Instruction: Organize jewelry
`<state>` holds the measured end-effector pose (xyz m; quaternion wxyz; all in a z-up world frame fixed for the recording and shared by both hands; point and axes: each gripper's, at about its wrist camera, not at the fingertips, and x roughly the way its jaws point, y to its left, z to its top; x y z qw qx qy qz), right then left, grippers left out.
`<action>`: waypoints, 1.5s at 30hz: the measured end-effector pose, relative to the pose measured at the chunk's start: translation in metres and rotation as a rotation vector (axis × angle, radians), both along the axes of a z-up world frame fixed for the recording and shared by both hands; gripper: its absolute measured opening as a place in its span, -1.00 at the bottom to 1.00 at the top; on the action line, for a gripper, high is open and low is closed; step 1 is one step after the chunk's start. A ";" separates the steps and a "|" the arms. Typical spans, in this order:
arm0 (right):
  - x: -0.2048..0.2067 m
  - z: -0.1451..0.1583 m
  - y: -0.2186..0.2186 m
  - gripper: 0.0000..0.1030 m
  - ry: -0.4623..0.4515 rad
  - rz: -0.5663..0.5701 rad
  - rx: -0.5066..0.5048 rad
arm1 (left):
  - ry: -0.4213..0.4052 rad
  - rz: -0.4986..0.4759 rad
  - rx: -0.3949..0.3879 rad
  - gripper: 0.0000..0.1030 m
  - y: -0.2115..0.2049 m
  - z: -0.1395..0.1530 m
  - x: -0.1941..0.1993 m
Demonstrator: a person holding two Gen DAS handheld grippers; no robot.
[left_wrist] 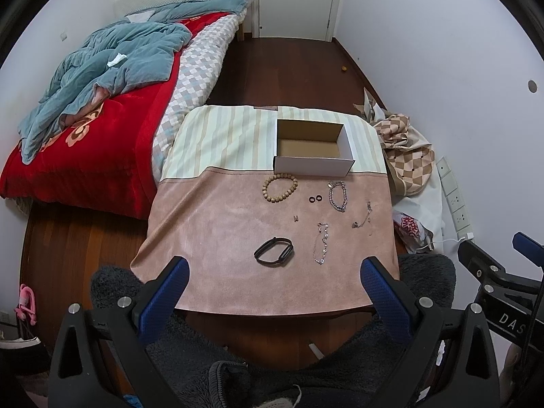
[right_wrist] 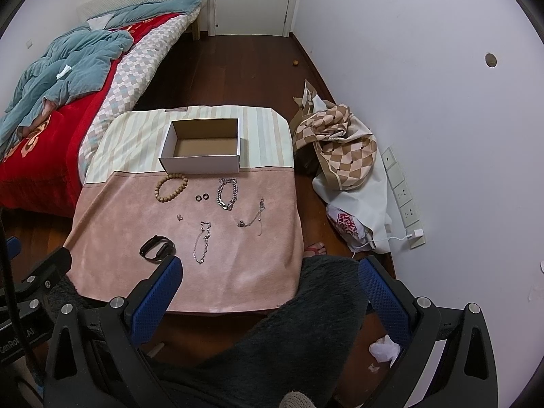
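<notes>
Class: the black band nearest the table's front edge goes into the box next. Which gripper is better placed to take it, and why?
Probably the left gripper: the black band lies centred just beyond its open jaws. From the right gripper, the band sits off by its left finger. The box is empty.

A box [left_wrist: 312, 148] sits at the back of the table [left_wrist: 210, 272]. Just in front of it lie a bead bracelet [left_wrist: 279, 186], two rings [left_wrist: 315, 199] and a chain bracelet [left_wrist: 337, 196], left to right. Nearer lie a watch band [left_wrist: 274, 251] at left, a thin chain [left_wrist: 321, 243] beside it, and a necklace [left_wrist: 363, 219] to the right. A bed [left_wrist: 85, 129] stands left of the table.
</notes>
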<state>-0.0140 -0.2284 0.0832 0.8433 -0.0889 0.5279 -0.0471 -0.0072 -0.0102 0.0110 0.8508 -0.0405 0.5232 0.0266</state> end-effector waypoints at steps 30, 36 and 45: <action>0.027 -0.030 -0.007 1.00 0.027 -0.041 0.058 | -0.001 0.084 0.048 1.00 0.020 -0.028 0.027; 0.062 -0.099 -0.013 1.00 0.147 -0.056 0.107 | 0.100 0.126 0.111 1.00 0.043 -0.092 0.057; 0.102 -0.220 -0.001 0.89 0.318 -0.046 0.102 | 0.298 0.059 0.145 0.98 0.044 -0.198 0.091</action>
